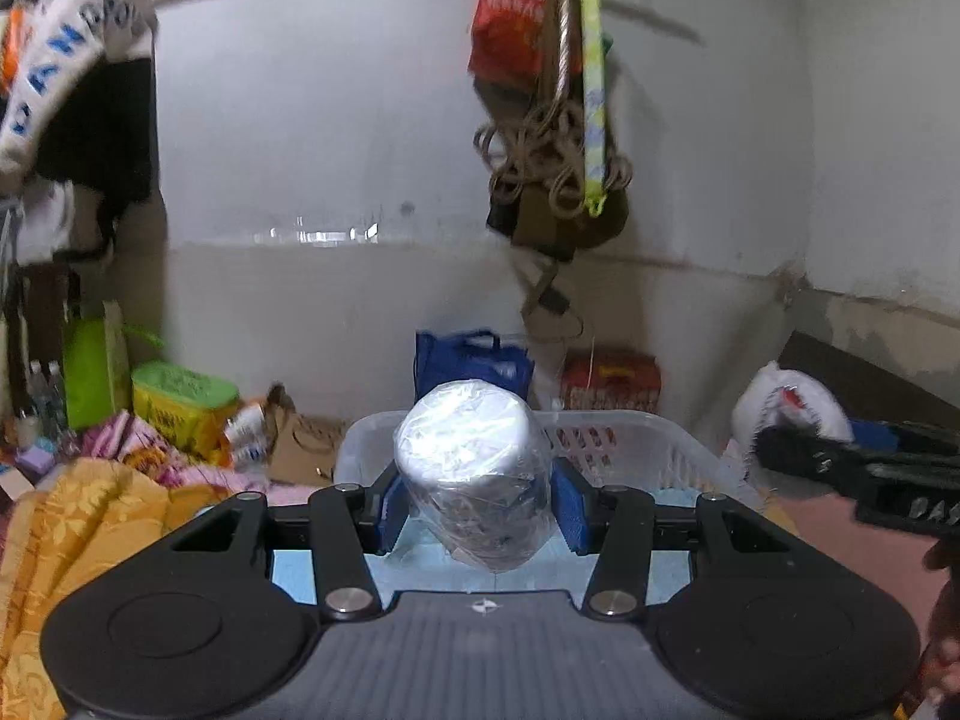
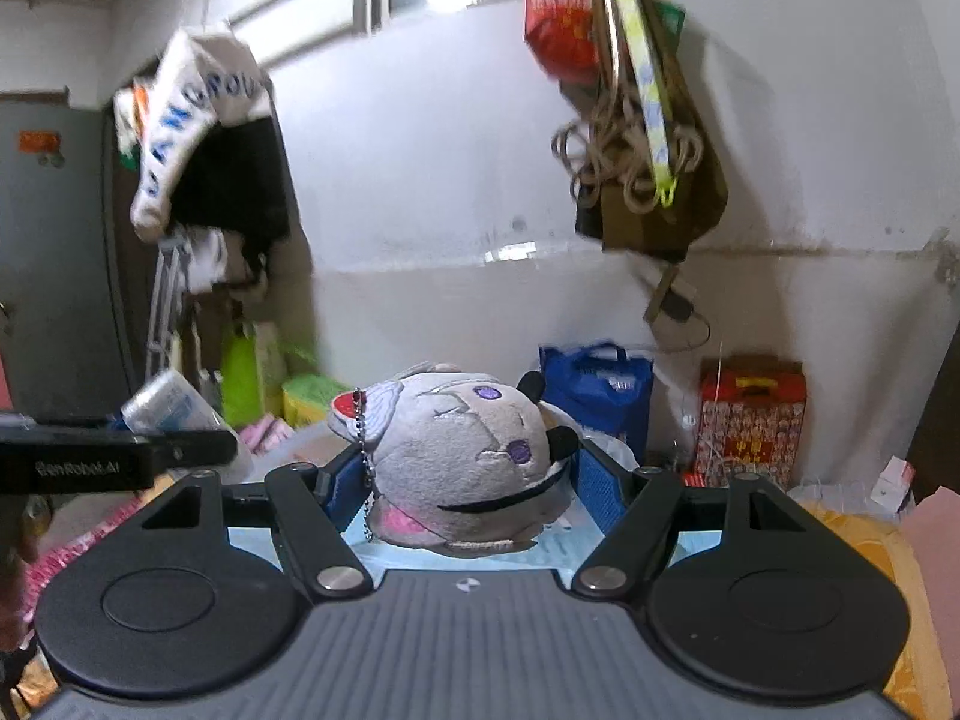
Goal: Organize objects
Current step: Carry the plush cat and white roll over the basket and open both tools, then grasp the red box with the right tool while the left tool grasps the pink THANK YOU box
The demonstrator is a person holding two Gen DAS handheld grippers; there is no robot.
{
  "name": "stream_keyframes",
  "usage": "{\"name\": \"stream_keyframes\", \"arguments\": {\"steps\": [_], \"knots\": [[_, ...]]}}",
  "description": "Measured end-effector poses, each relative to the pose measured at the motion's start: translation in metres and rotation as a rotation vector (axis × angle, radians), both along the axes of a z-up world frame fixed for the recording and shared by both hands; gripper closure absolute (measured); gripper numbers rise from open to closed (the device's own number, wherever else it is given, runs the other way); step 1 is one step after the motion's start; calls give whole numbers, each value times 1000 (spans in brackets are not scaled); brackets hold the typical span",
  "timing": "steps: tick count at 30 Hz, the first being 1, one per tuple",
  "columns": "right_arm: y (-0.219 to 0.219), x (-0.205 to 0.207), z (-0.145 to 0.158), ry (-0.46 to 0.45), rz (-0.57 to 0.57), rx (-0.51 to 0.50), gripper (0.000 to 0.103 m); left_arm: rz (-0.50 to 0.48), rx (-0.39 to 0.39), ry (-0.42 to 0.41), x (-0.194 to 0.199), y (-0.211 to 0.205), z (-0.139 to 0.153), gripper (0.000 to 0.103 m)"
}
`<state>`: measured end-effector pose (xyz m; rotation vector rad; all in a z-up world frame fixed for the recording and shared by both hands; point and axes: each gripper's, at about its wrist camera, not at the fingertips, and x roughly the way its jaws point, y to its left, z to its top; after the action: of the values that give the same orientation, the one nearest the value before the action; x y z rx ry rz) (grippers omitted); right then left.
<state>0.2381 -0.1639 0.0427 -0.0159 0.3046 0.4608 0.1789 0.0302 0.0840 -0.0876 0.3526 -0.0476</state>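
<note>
The left gripper (image 1: 474, 501) is clamping a plastic-wrapped white roll (image 1: 474, 468) between its blue pads (image 1: 390, 510), jaws closed partway onto its sides, and is holding it above the near edge of a translucent white basket (image 1: 636, 444) lined with light blue. The right gripper (image 2: 462, 480) is squeezing a grey plush toy (image 2: 462, 462), jaws pressing in on both flanks; the toy is showing purple embroidered eyes, black ears, a pink patch and a bead chain (image 2: 363, 438) hanging at its left. In the right wrist view the other gripper's arm is reading "GenRobot.AI" (image 2: 78, 468). A white cloth (image 2: 192, 114) hanging on the wall is bearing blue letters, partly legible as "ANGROU". A red carton (image 2: 750, 420) with yellow Chinese characters, too blurred to read, is sitting beside a blue bag (image 2: 594, 384) against the wall.
</note>
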Motion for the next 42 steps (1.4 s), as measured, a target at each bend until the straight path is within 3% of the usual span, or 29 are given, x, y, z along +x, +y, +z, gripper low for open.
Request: {"name": "stream_keyframes", "arguments": {"steps": [4,7,10,11,12,13,14,15,19,23,25,28,31,35,42], "knots": [[10,49,-22,114,5,-35,30,25,49,82,51,-4,-4,50],[14,60,-36,119,-9,-66,31,33,-1,128,78,2,-18,50],[19,58,-40,107,36,-86,29,34,0,139,89,4,-32,49],[21,54,-40,81,43,-102,20,28,-5,134,90,4,-36,48],[23,50,-38,48,39,-113,3,24,-12,121,90,5,-37,38],[20,43,-35,1,17,-106,0,24,-12,97,88,6,-37,26],[14,33,-33,-49,-1,-76,0,31,-1,66,84,6,-37,1],[6,22,-30,-74,-3,-38,0,45,19,17,75,6,-35,0],[-24,-15,-33,-15,4,98,0,53,33,-108,40,13,-25,0],[-49,-53,-68,161,-24,223,0,8,8,-49,-4,16,-46,0],[-54,-64,-84,227,-55,203,0,12,38,-13,-27,11,-65,0],[-59,-68,-95,243,-83,154,0,-12,126,11,-53,4,-89,0],[-64,-65,-99,290,-94,163,0,-13,184,17,-72,5,-95,0],[-60,-44,-107,434,-69,200,0,-1,178,26,-83,13,-97,0],[-62,-37,-120,487,-73,216,0,-48,153,95,-83,18,-112,0]]}}
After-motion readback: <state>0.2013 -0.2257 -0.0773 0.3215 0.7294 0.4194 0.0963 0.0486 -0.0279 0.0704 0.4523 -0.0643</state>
